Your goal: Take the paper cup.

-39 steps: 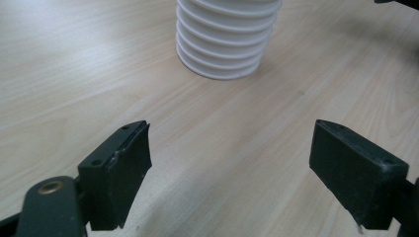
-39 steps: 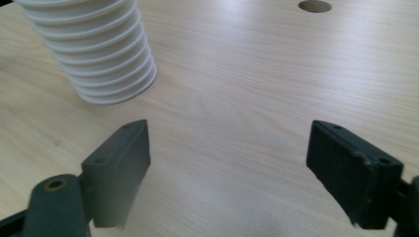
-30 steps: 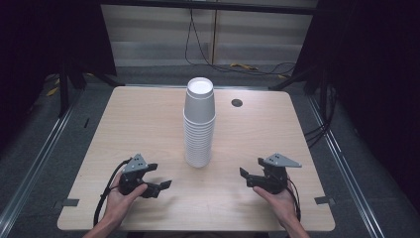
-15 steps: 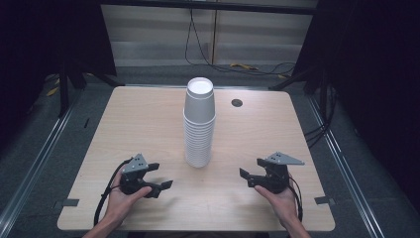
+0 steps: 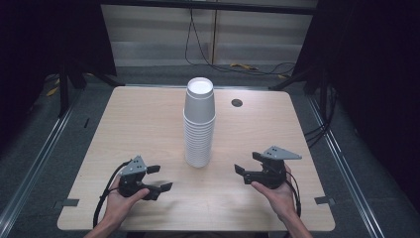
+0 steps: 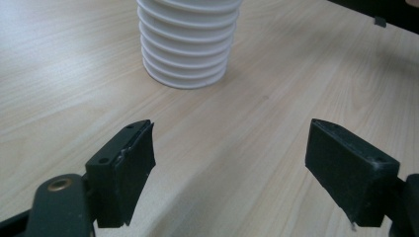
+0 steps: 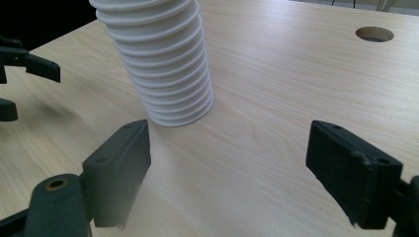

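A tall stack of white paper cups (image 5: 199, 124) stands upside down in the middle of the wooden table (image 5: 138, 124). My left gripper (image 5: 159, 178) rests near the front left, open, nothing between its jaws. My right gripper (image 5: 246, 163) sits at the front right, also open and holding nothing. In the left gripper view the ribbed base of the cup stack (image 6: 187, 44) lies ahead, slightly left of the gap between the jaws (image 6: 232, 173). In the right gripper view the cup stack (image 7: 160, 64) stands ahead to the left, beyond my right gripper (image 7: 227, 173).
A round cable hole (image 5: 236, 103) is set in the table top behind and right of the stack. Dark floor, metal rails and cables surround the table. The other gripper's black jaws (image 7: 24, 64) show at the far left of the right gripper view.
Both grippers have shifted only slightly; the left one sits a touch closer to the front edge. The cup stack has not moved.
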Demonstrator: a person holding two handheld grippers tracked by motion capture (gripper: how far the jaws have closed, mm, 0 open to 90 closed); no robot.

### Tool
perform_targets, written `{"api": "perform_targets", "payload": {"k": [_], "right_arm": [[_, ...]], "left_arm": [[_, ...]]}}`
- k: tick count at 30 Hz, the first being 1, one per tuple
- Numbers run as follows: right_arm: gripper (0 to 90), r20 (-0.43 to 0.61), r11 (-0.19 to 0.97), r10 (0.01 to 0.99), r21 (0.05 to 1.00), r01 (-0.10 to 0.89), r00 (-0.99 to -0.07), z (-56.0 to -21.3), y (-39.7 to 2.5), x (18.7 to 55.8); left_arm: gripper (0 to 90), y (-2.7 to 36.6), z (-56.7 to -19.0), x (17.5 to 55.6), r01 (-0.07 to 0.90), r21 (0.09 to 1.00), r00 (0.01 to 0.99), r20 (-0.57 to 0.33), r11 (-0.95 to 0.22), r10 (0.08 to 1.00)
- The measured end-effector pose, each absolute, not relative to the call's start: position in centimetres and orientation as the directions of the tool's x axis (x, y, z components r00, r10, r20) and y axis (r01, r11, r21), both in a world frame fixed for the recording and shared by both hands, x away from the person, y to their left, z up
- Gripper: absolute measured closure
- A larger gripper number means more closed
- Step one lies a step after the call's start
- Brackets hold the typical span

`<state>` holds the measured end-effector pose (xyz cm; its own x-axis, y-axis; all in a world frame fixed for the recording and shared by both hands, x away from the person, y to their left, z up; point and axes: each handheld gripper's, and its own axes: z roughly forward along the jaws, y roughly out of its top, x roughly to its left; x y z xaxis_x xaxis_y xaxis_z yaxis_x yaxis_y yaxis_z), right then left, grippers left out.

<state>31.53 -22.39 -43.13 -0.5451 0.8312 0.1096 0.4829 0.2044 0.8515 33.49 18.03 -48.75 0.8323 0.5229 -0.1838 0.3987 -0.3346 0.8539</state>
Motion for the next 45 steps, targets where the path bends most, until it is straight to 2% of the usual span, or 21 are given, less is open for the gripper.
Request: {"api": "perform_targets", "payload": {"k": [6,8,16,30,45], "right_arm": [[14.2,0.113,0.206,0.815,0.861,0.466,-0.569,-42.1,-21.8,31.7],[17.0,0.129,0.196,0.802,0.866,0.460,-0.583,-41.9,-21.8,32.0],[14.1,0.144,0.186,0.781,0.875,0.447,-0.607,-40.9,-21.3,32.7],[19.8,0.138,0.176,0.733,0.907,0.382,-0.666,-38.9,-19.8,33.7],[15.2,0.140,0.167,0.683,0.926,0.339,-0.717,-35.9,-18.5,34.5]], "left_arm": [[18.9,18.0,-48.8,33.2,0.391,0.854,0.836,-0.175,-0.342,0.520],[18.9,18.0,-48.8,33.2,0.392,0.854,0.834,-0.174,-0.342,0.523],[18.9,18.0,-48.8,33.2,0.397,0.853,0.832,-0.179,-0.339,0.525],[18.9,17.9,-49.0,33.3,0.400,0.845,0.833,-0.174,-0.354,0.525],[17.3,17.6,-49.1,33.4,0.398,0.841,0.838,-0.170,-0.367,0.518]]}}
